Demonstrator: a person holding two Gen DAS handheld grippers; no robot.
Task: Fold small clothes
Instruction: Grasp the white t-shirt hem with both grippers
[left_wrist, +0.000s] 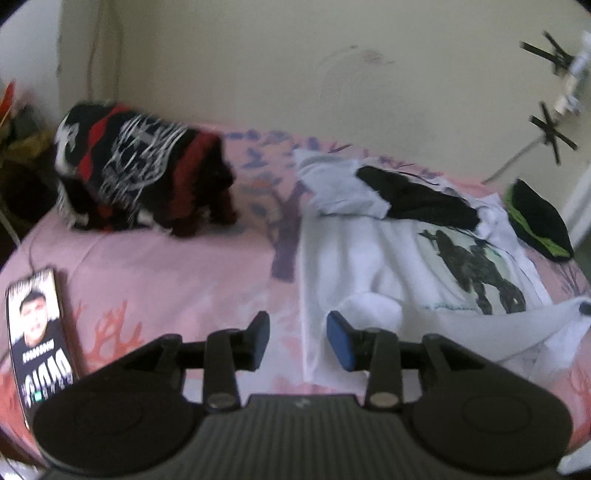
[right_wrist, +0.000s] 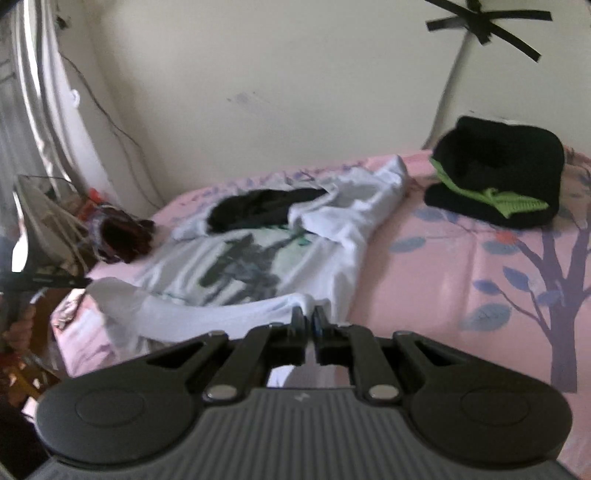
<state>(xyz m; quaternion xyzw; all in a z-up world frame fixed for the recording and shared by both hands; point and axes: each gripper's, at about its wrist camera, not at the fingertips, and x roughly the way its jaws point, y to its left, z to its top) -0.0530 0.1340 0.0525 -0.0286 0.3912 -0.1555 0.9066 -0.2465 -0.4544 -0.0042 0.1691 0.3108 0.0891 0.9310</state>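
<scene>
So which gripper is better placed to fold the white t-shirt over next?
Probably the right gripper: its jaws are shut on the white t-shirt at its near hem. The left gripper stands open over the shirt's edge, gripping nothing.

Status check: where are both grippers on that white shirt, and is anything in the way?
Left gripper open, empty, at white T-shirt edge. Right gripper shut on its hem. Black garment lying on the shirt.

A bed (right_wrist: 443, 258) covered in a pink sheet printed with a purple tree (right_wrist: 561, 295) is set against a cream wall (left_wrist: 295, 74), which is marked by faint smudges. Behind the bed, 2 crosses of black tape (left_wrist: 550, 136) are stuck on the wall (holding a white cable). Left of the bed, a pale curtain (right_wrist: 33, 74) is seen, softly daylit.
</scene>
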